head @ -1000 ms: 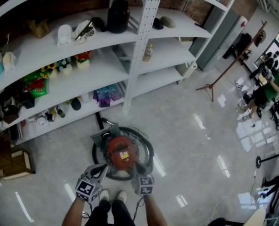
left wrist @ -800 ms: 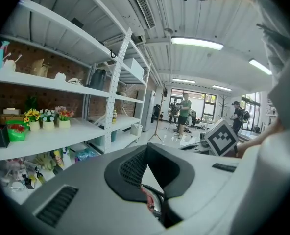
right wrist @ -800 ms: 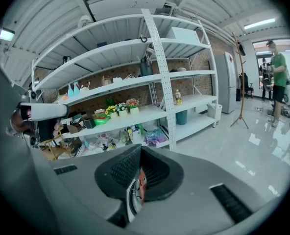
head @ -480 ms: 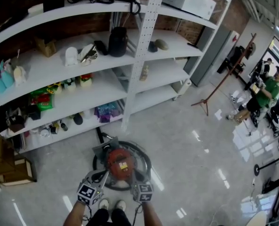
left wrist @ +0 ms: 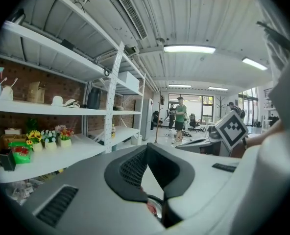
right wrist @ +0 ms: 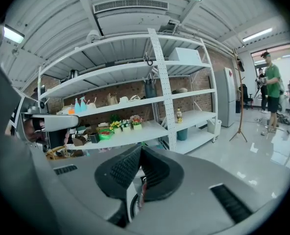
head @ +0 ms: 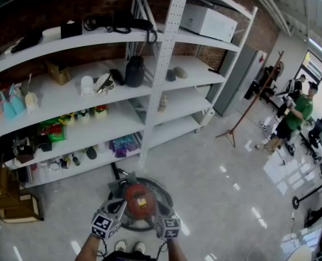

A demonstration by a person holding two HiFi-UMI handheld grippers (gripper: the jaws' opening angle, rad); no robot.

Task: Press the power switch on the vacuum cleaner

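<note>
The vacuum cleaner (head: 139,199) is a red-topped drum on the floor, ringed by its coiled black hose (head: 166,192), low in the head view. My left gripper (head: 121,204) hovers at the drum's left side and my right gripper (head: 157,206) at its right side, both pointing up and away over it. Seen from the left gripper view, the left gripper (left wrist: 147,149) has its black pads meeting at the tips, nothing held. The right gripper (right wrist: 140,149) in its own view is likewise closed and empty. A sliver of red shows below each pair of pads. I cannot make out the power switch.
White shelving (head: 96,126) full of small items runs behind the vacuum, with a perforated upright post (head: 162,86). A wooden crate (head: 11,203) sits at the left. A coat stand (head: 248,110) and people (head: 294,116) are at the right. My shoes (head: 129,247) are just behind the drum.
The head camera has tilted up, so shelves fill more of the picture and the vacuum sits lower. Both grippers stay on either side of the red drum, hardly moved.
</note>
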